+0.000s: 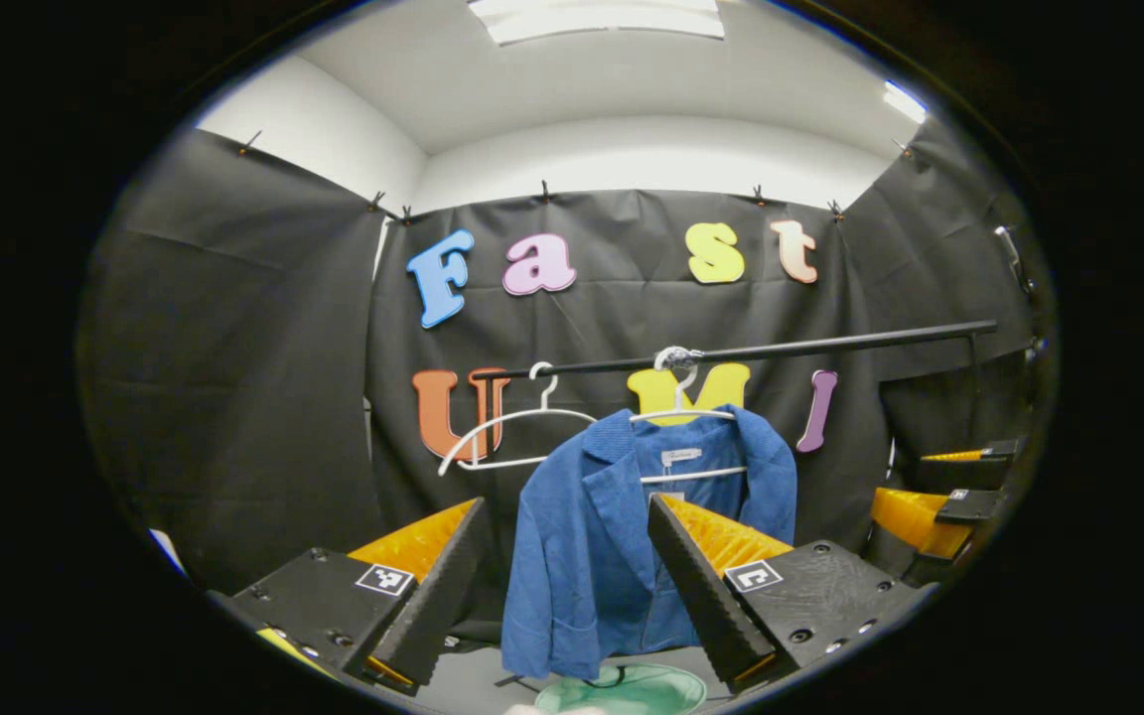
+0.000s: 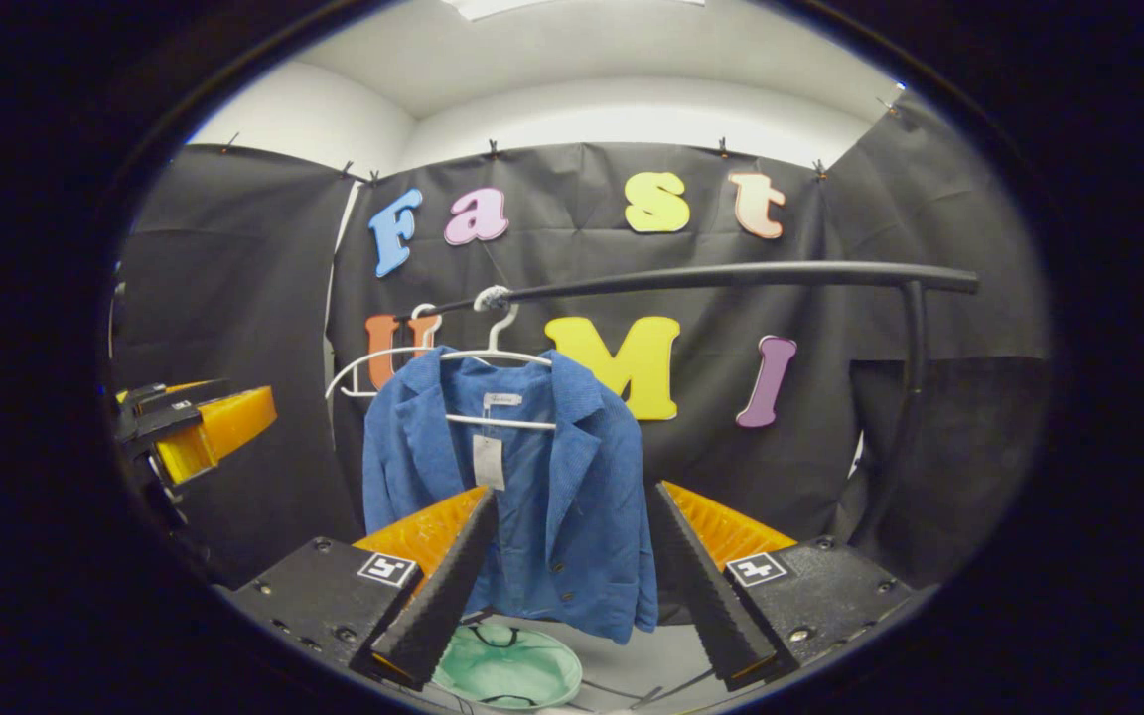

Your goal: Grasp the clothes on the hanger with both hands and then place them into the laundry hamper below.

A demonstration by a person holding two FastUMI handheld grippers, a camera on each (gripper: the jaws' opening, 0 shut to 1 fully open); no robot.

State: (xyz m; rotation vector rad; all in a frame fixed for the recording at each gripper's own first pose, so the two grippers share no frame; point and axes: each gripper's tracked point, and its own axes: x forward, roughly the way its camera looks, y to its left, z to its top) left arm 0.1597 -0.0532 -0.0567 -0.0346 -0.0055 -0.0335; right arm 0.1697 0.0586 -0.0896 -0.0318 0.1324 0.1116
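A blue jacket hangs on a white hanger from a black rod. In the left gripper view my left gripper is open, short of the jacket, its fingers framing the jacket's lower half. The right gripper view has the jacket with a paper tag, and my right gripper open in front of it, apart from the cloth. A green hamper sits on the floor below the jacket. Each gripper appears at the side of the other's view: right, left.
An empty white hanger hangs on the rod left of the jacket. The rod bends down into a post on the right. Black cloth walls close in the booth behind and at both sides.
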